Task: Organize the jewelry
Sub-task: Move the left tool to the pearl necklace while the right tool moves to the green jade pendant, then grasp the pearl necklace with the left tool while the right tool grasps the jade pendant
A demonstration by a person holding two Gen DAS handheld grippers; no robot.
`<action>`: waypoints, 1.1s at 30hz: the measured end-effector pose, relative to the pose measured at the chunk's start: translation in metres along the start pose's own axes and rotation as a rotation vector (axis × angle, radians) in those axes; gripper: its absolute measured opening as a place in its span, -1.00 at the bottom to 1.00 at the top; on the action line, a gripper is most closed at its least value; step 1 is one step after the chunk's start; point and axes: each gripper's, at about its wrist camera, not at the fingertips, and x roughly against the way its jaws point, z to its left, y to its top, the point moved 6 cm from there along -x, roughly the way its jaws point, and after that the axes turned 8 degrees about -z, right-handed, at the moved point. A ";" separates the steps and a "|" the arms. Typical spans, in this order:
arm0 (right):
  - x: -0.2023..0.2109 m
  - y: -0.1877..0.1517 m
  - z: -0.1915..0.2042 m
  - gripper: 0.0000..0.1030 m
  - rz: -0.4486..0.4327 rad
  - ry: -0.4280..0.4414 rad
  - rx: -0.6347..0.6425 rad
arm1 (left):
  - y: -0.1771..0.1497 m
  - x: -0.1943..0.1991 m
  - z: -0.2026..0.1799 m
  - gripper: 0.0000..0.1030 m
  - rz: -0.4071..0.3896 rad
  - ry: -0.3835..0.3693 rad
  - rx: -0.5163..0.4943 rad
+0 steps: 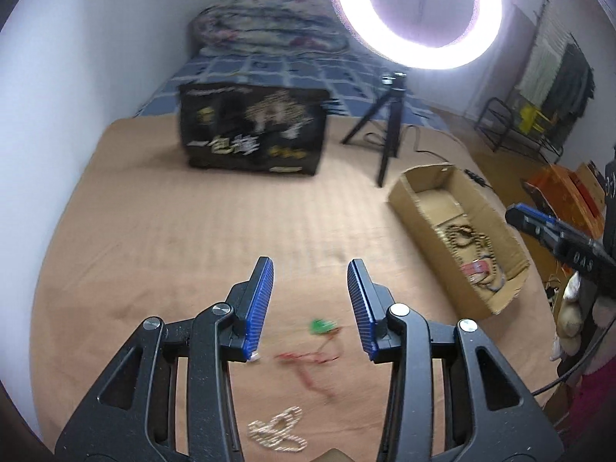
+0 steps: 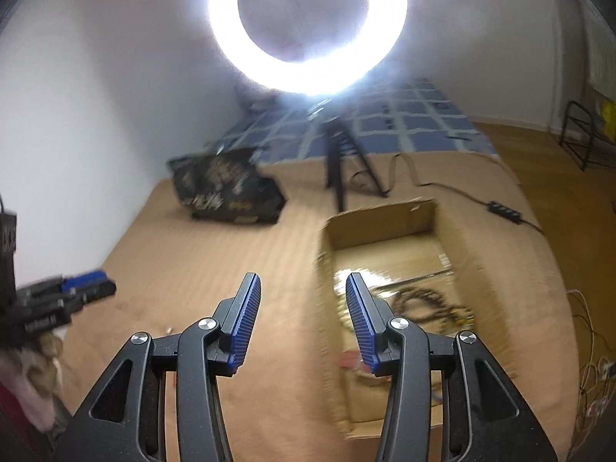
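My left gripper (image 1: 310, 269) stands open over the tan bedspread (image 1: 192, 231) with nothing between its blue pads. Below it lie a red cord with a green charm (image 1: 322, 326) and a pale beaded piece (image 1: 278, 429). An open cardboard box (image 1: 400, 192) at the right holds brown bead strings (image 1: 467, 236) and a red piece (image 1: 475, 269). My right gripper (image 2: 300, 279) is open and empty above the left wall of that box (image 2: 385, 219), where dark beads (image 2: 427, 300) show. Each gripper appears in the other's view: right gripper (image 1: 539, 227), left gripper (image 2: 77, 288).
A black printed box (image 1: 252, 131) stands at the back of the spread. A ring light (image 1: 417, 15) on a black tripod (image 1: 387, 131) stands beside it, with a cable (image 2: 462, 192) running right. A blue checked quilt (image 1: 269, 69) lies behind. The bed edge drops off at the right.
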 end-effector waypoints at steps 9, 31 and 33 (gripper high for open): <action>-0.036 -0.047 0.068 -0.13 0.127 0.120 0.178 | -0.039 0.026 0.051 -0.21 0.053 0.047 0.027; -0.097 -0.133 0.121 0.44 0.317 0.272 0.370 | -0.187 0.031 0.012 0.20 0.194 0.035 0.097; -0.098 -0.135 0.124 0.44 0.320 0.279 0.386 | -0.192 0.023 0.014 0.20 0.198 0.049 0.108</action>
